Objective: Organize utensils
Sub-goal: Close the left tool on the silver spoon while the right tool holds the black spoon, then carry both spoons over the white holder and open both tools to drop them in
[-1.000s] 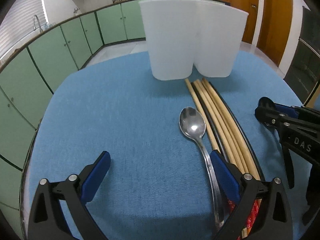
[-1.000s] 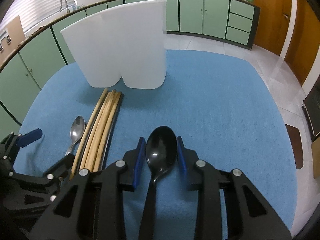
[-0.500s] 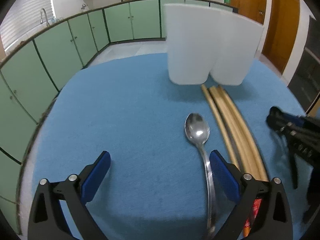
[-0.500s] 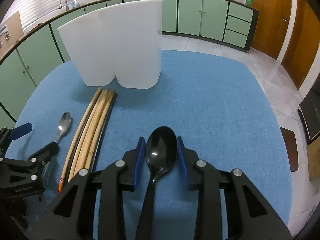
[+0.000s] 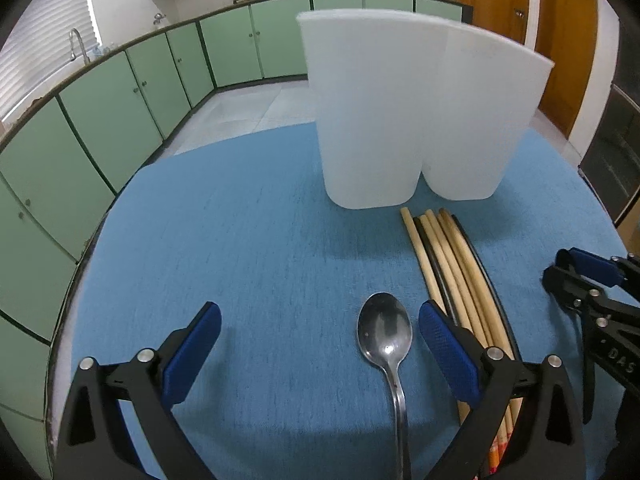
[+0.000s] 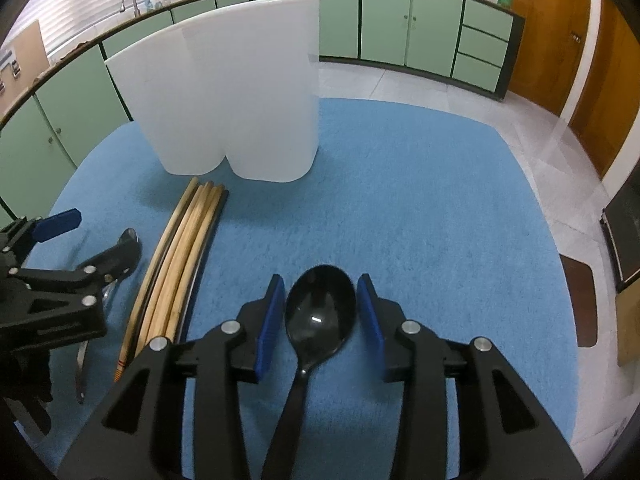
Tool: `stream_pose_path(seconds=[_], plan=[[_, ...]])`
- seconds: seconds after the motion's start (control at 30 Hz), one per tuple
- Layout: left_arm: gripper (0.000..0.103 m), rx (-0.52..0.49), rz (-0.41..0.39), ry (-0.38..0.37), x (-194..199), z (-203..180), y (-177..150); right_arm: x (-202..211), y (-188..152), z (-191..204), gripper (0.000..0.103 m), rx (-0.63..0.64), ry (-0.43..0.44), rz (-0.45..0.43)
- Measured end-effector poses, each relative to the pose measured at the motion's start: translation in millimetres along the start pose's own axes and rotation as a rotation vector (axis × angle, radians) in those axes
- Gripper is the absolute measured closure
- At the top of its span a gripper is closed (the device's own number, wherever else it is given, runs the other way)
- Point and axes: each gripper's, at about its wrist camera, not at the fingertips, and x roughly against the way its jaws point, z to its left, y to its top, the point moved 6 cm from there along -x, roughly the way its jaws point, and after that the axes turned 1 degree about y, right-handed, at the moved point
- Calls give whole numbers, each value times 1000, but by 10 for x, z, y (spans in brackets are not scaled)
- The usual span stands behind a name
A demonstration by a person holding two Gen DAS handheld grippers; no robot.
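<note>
Straddling the shiny steel spoon (image 5: 385, 332) with your wide-open left gripper (image 5: 318, 354), you're lowering squarely, right gripper (image 6: 321, 322) part-open around the glossy black plastic spoon (image 6: 320, 312).

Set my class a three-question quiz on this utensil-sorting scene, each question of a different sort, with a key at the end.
1. True or false: the left gripper is clamped on the metal spoon.
2. Multiple choice: the bundle of chopsticks lies (A) inside the white holder, (B) on the blue cloth in front of the holder, (C) in the right gripper.
3. Fill in: the utensil between the right gripper's fingers is a ____ spoon.

Key
1. False: its jaws are wide open, with the spoon lying on the cloth between them.
2. B.
3. Black; whether the fingers actually grip it cannot be told.
</note>
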Motion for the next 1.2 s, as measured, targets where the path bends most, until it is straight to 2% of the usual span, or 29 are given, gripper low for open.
stream_pose_path(seconds=[0.07,0.13,0.17,0.23,0.4,0.43,0.57,0.73,0.9,0.97,1.2], plan=[[7,10,11,-15,-32,-16,11,-12,24,-16,66,-5,3,12],[13,18,14,-35,-63,-10,19,-25,45,-10,65,-3,9,22],[23,22,17,-48,-84,4,30,-36,61,-10,65,-1,8,28],[31,35,13,-73,-79,-3,45,-52,106,-46,70,3,2,35],[72,35,-8,-152,-27,-37,83,-64,119,-19,70,6,3,29],[74,42,-10,-176,-21,-30,91,-40,125,-14,70,5,14,12],[75,78,-48,-233,39,69,100,147,135,-7,70,18,37,-104],[76,97,-190,-285,327,152,33,362,173,-11,70,30,54,-224],[76,85,-350,-270,715,12,-126,467,208,17,70,56,50,-299],[76,79,-387,-258,807,-15,-162,508,219,7,71,50,69,-323],[76,72,-534,-233,1103,-18,-55,790,367,31,71,57,98,-428]])
